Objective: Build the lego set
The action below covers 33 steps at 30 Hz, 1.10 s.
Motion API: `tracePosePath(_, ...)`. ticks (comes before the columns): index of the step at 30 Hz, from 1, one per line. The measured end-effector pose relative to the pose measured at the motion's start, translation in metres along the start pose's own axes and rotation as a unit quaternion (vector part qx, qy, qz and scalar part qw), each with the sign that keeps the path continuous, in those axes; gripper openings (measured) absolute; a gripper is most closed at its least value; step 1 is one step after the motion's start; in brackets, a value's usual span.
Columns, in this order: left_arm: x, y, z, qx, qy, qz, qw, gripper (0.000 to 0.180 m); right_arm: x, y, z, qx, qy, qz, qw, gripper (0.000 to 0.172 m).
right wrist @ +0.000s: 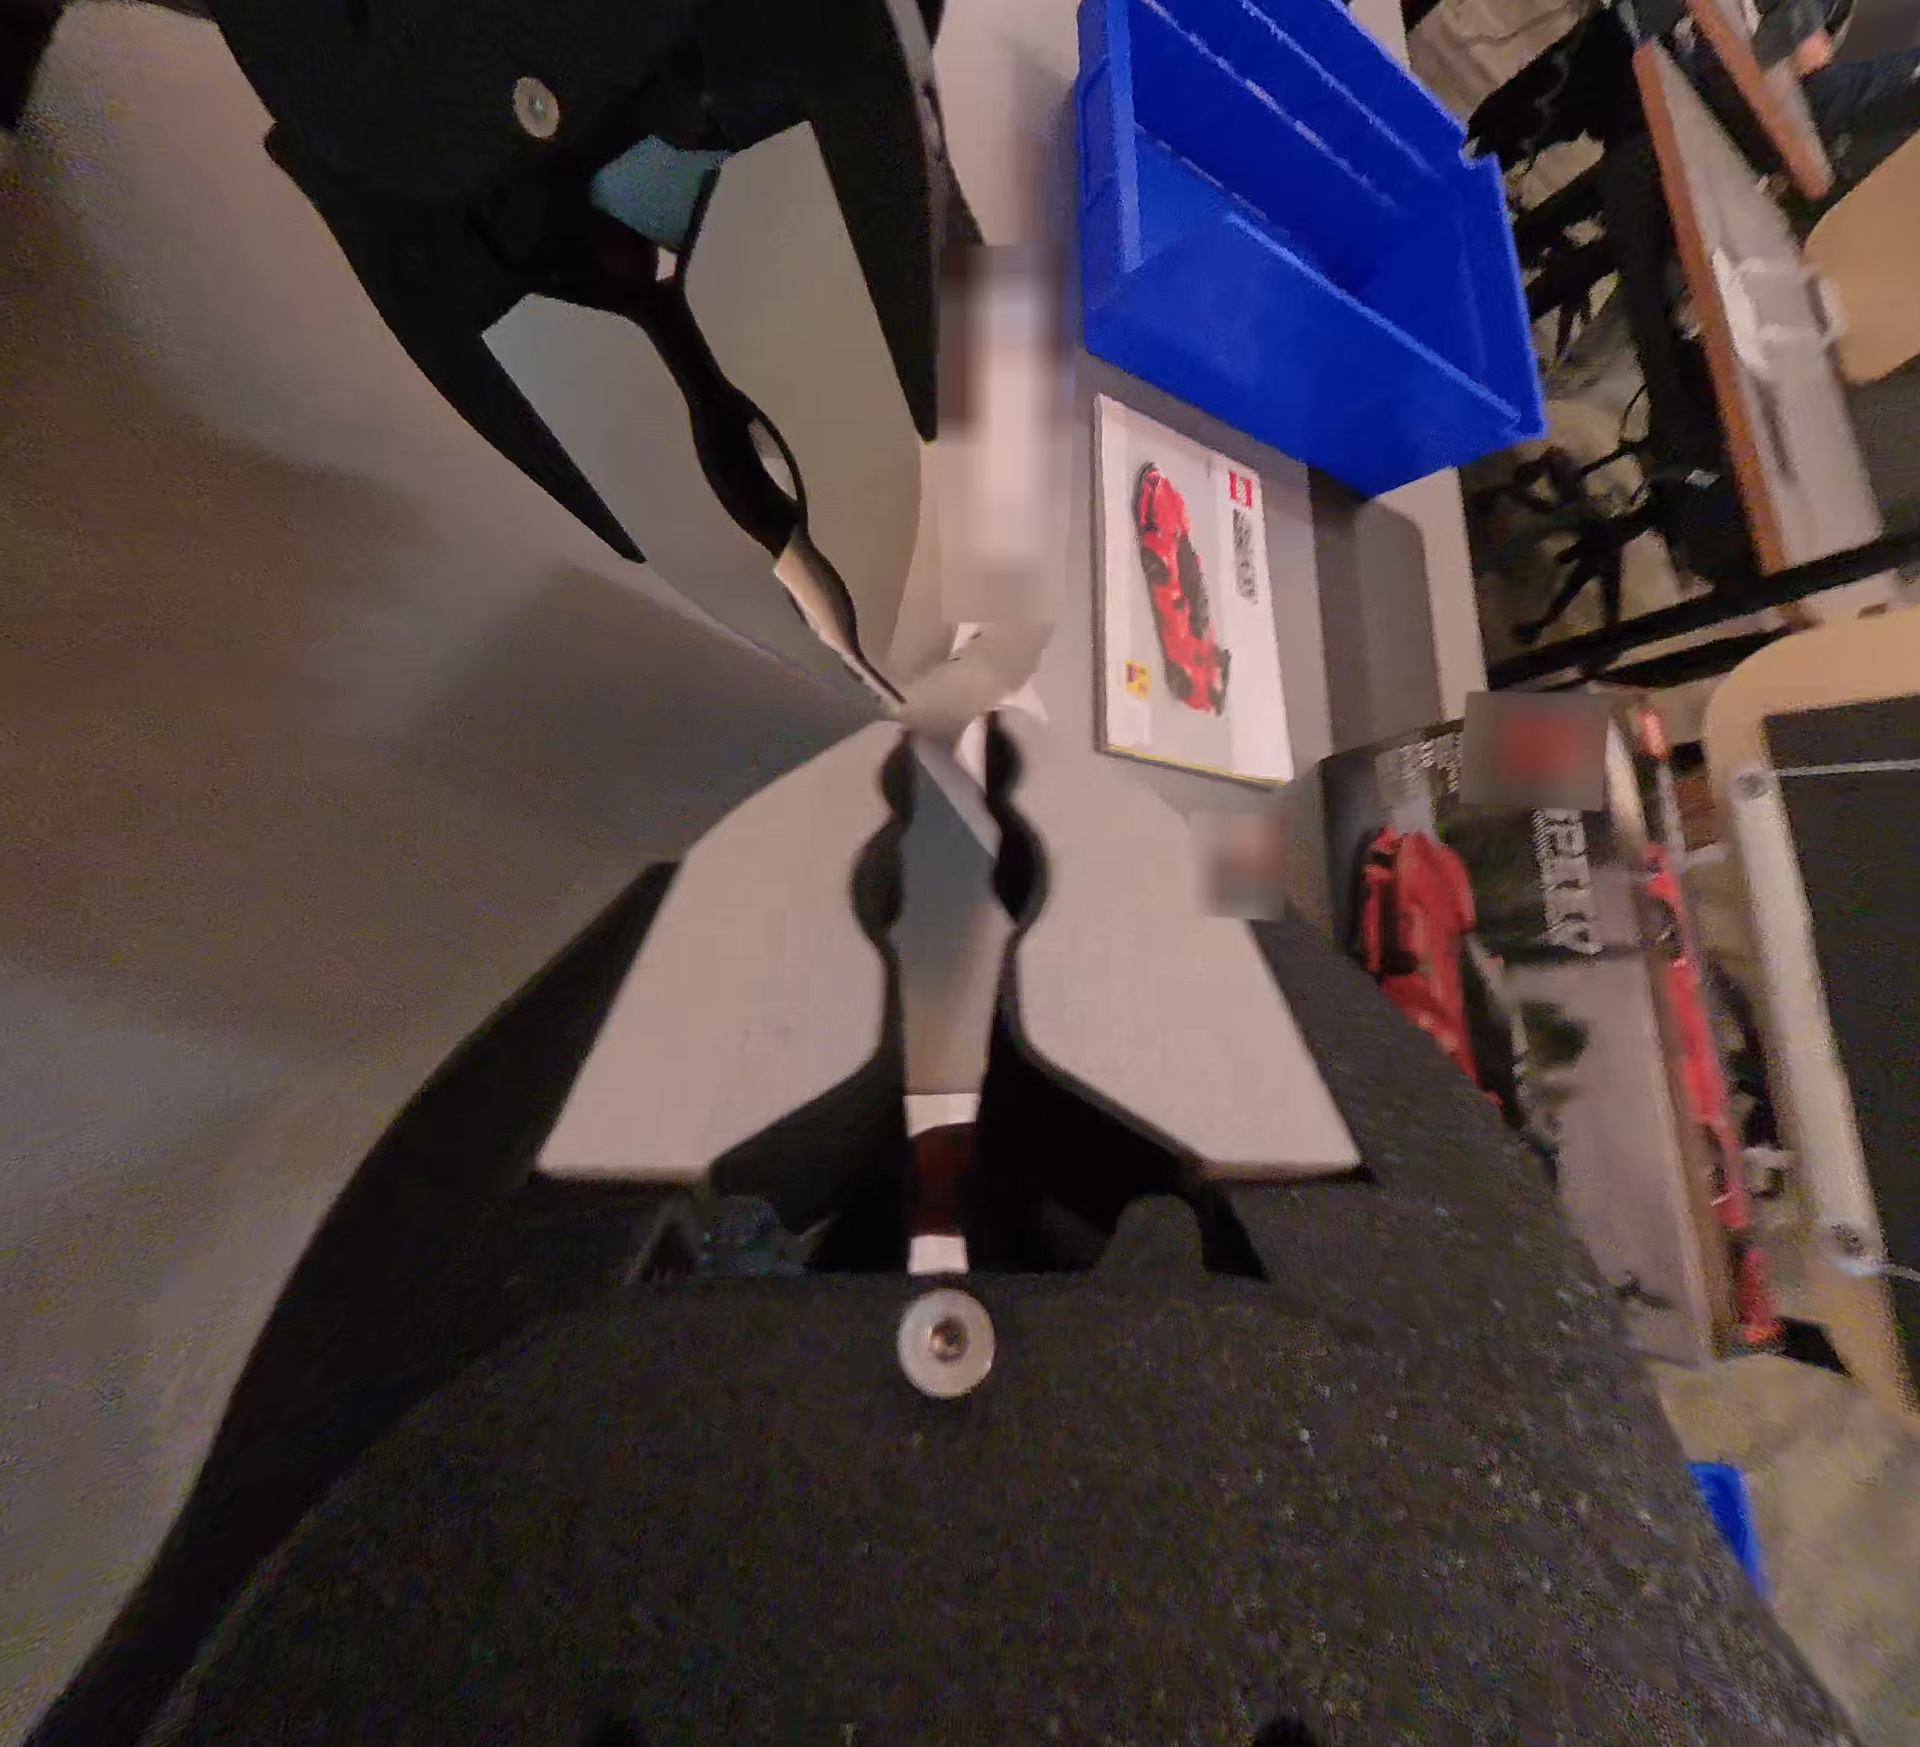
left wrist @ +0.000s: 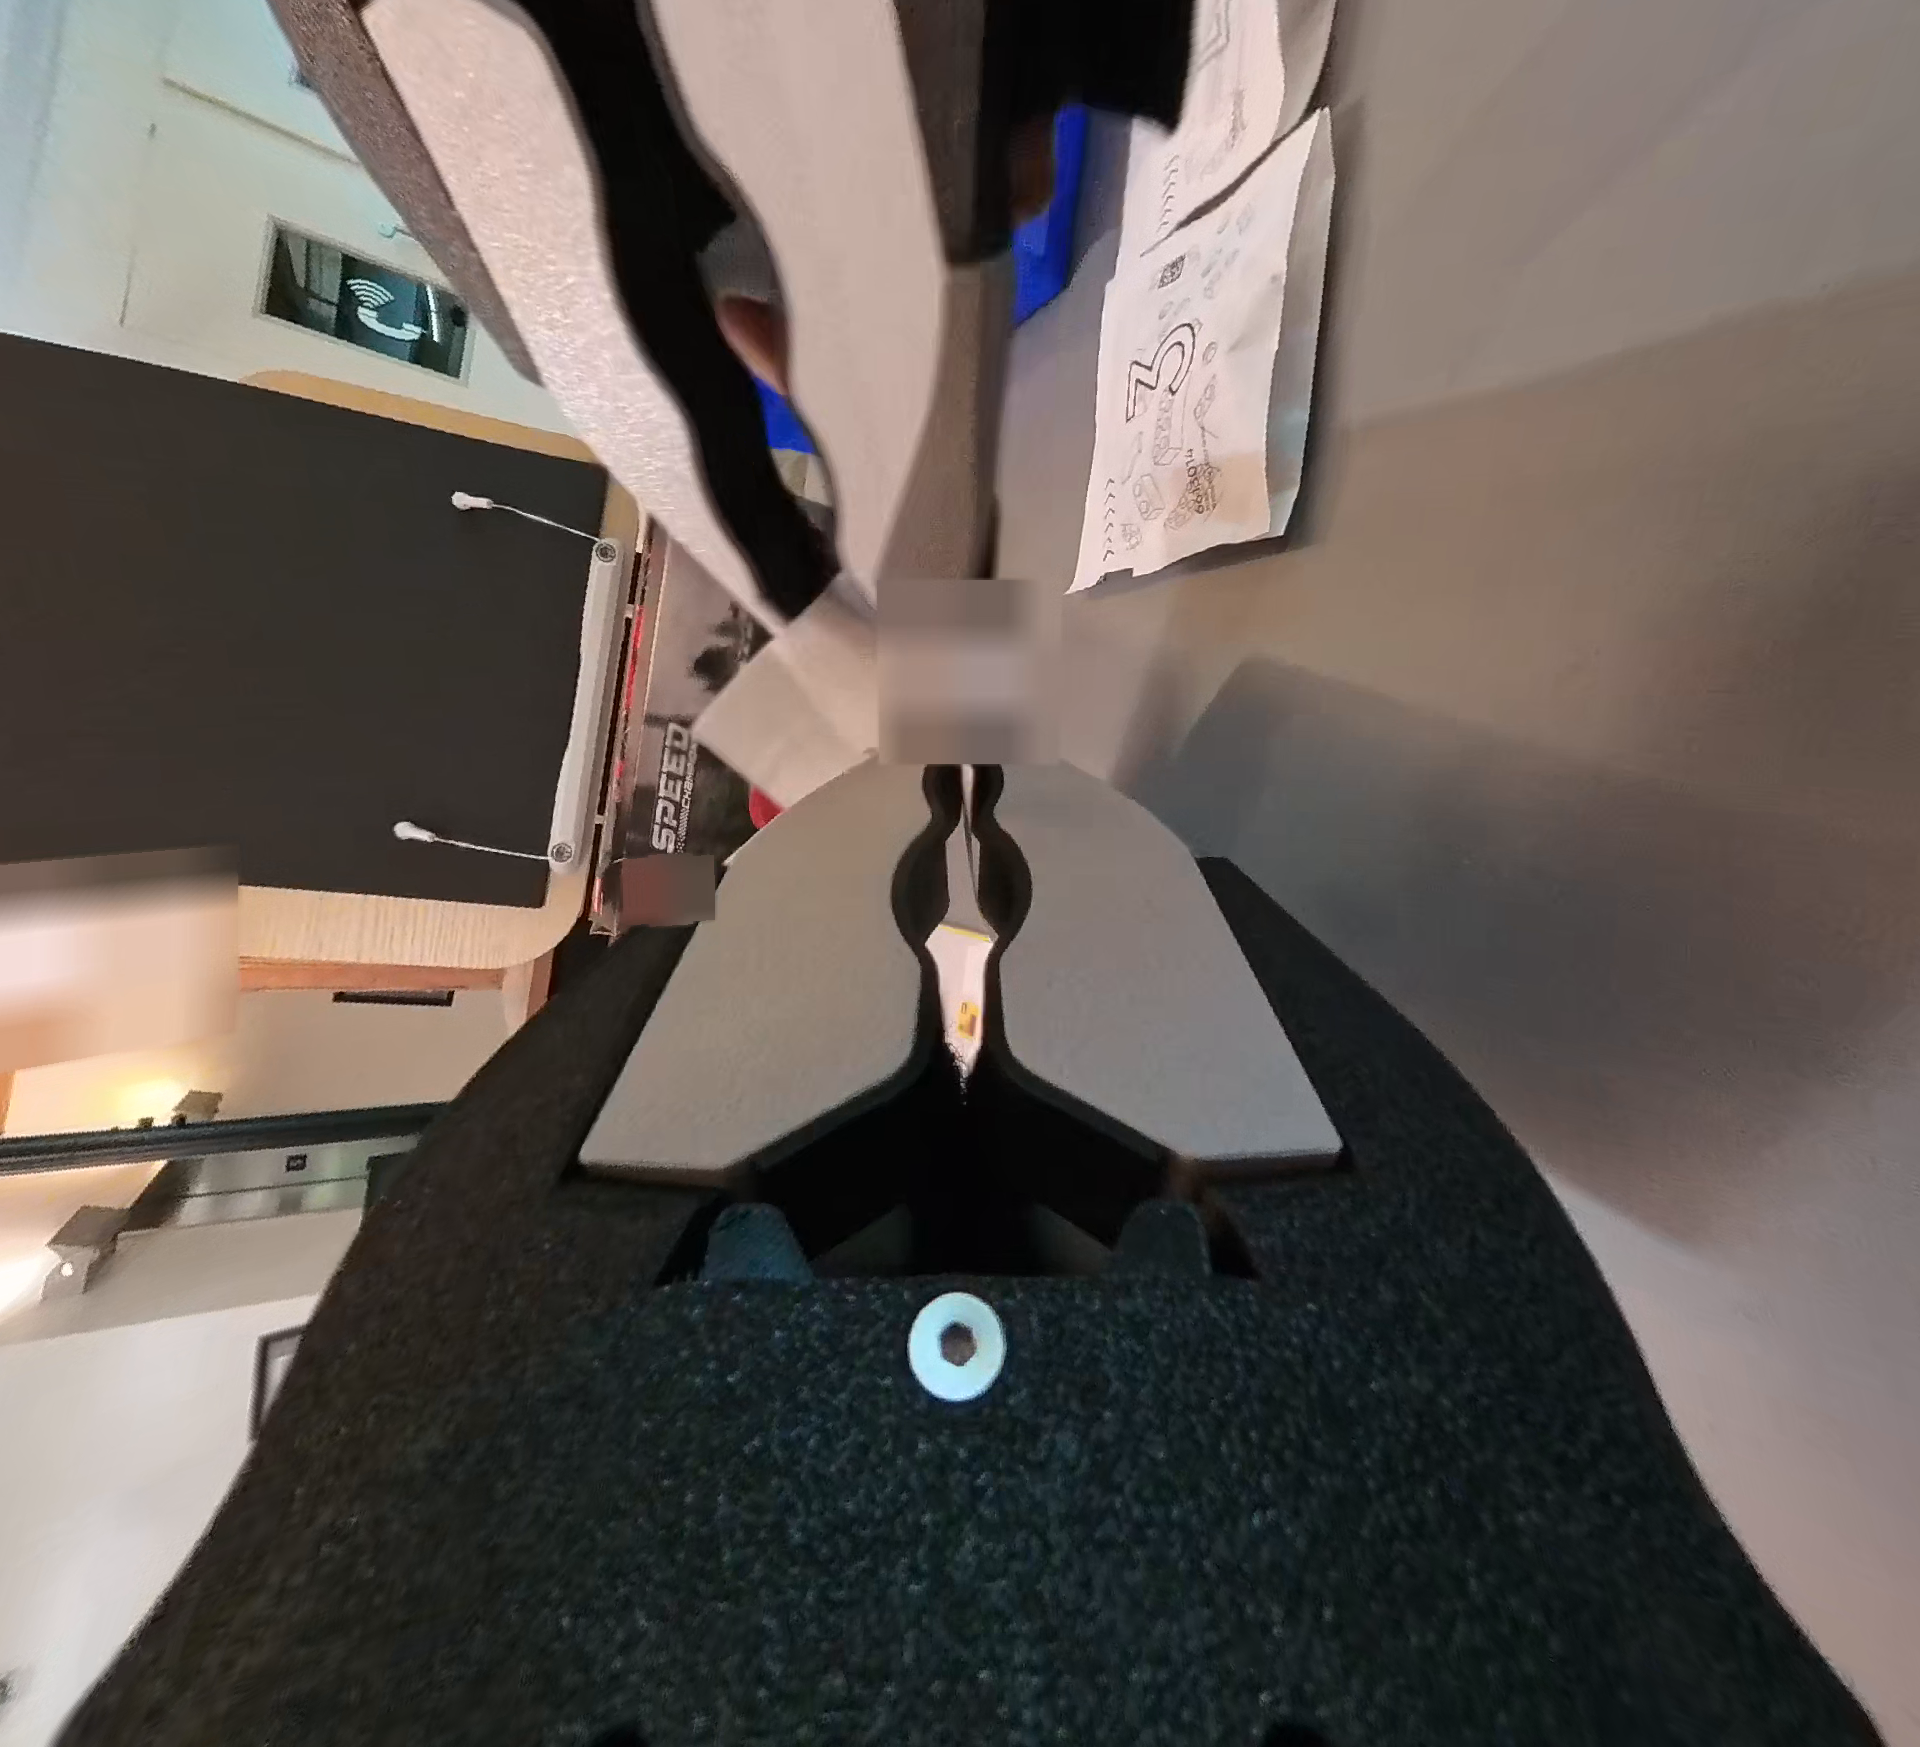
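Left tongs (left wrist: 961, 778): pinched tight on a white paper bag (left wrist: 800, 700), held above the grey bench (left wrist: 1558, 347).
Right tongs (right wrist: 951, 741): narrow, paper between the fingers; grip unclear.
Nearby: blue bin (right wrist: 1299, 243), instruction booklet (right wrist: 1195, 596), printed bags (left wrist: 1195, 409).

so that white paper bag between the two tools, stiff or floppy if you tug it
Probably floppy: the white paper bag creases and twists between the left tool and right tool. Likely light, since it hangs from thin edges. It looks thin, so tugging may tear it.
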<state>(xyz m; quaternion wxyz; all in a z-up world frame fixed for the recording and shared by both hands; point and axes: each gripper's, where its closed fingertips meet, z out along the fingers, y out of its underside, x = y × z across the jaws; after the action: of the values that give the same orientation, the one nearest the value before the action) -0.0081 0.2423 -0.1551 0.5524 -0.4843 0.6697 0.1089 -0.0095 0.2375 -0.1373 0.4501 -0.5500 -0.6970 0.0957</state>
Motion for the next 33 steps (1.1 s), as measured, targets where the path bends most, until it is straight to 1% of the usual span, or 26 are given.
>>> tracePosePath(2,-0.001,0.002,-0.001,-0.002,-0.001,-0.005,1.000,0.000,0.000,0.000,0.000,-0.002,-0.011,-0.007,1.000,0.008)
tracePosePath(4,-0.001,0.002,-0.002,0.006,0.010,-0.036,0.999,0.000,-0.001,-0.001,0.001,0.005,-0.030,0.026,0.999,0.004)
tracePosePath(5,0.000,0.003,0.000,0.005,0.017,-0.056,0.998,0.005,-0.002,0.000,0.001,0.009,-0.038,0.043,0.998,0.002)
tracePosePath(6,-0.001,0.004,0.002,0.003,0.019,-0.075,0.997,0.023,-0.004,-0.002,0.001,0.022,-0.047,0.058,0.997,0.001)
tracePosePath(7,0.002,0.006,0.005,-0.006,0.028,-0.085,0.996,0.030,-0.005,-0.005,0.002,0.035,-0.053,0.073,0.995,0.000)
tracePosePath(8,0.003,0.007,0.008,-0.012,0.033,-0.086,0.996,0.022,-0.005,-0.007,0.002,0.041,-0.055,0.083,0.994,0.000)
tracePosePath(10,-0.003,0.005,0.009,0.003,0.003,-0.081,0.997,0.000,-0.007,-0.009,0.002,0.049,-0.060,0.089,0.993,0.000)
tracePosePath(13,-0.004,0.002,0.008,0.018,-0.005,-0.088,0.996,0.000,-0.007,-0.010,-0.001,0.054,-0.059,0.109,0.991,0.000)
tracePosePath(16,-0.002,0.002,0.008,0.015,0.004,-0.090,0.996,0.000,-0.009,-0.009,0.000,0.050,-0.051,0.098,0.993,0.001)
tracePosePath(17,-0.001,0.001,0.008,0.018,0.009,-0.093,0.995,0.000,-0.007,-0.009,0.000,0.047,-0.041,0.091,0.994,0.008)
tracePosePath(19,0.000,-0.004,0.007,0.026,0.020,-0.094,0.995,0.000,-0.006,-0.005,0.003,0.028,-0.027,0.071,0.997,0.007)
tracePosePath(21,0.000,-0.003,0.006,0.021,0.024,-0.091,0.995,0.000,-0.009,-0.006,0.004,0.028,-0.035,0.054,0.998,0.005)
tracePosePath(22,-0.001,-0.003,0.006,0.019,0.024,-0.090,0.995,0.000,-0.011,-0.007,0.003,0.028,-0.041,0.052,0.997,0.001)
tracePosePath(26,0.003,-0.004,0.006,0.015,0.043,-0.083,0.996,0.000,-0.015,-0.006,0.002,0.031,-0.073,0.091,0.993,0.001)
tracePosePath(28,0.004,-0.004,0.007,0.007,0.049,-0.079,0.996,0.000,-0.016,-0.011,0.001,0.045,-0.079,0.107,0.990,0.004)
tracePosePath(33,0.004,-0.004,0.008,0.016,0.051,-0.087,0.995,0.000,-0.014,-0.010,0.001,0.042,-0.073,0.120,0.989,0.001)
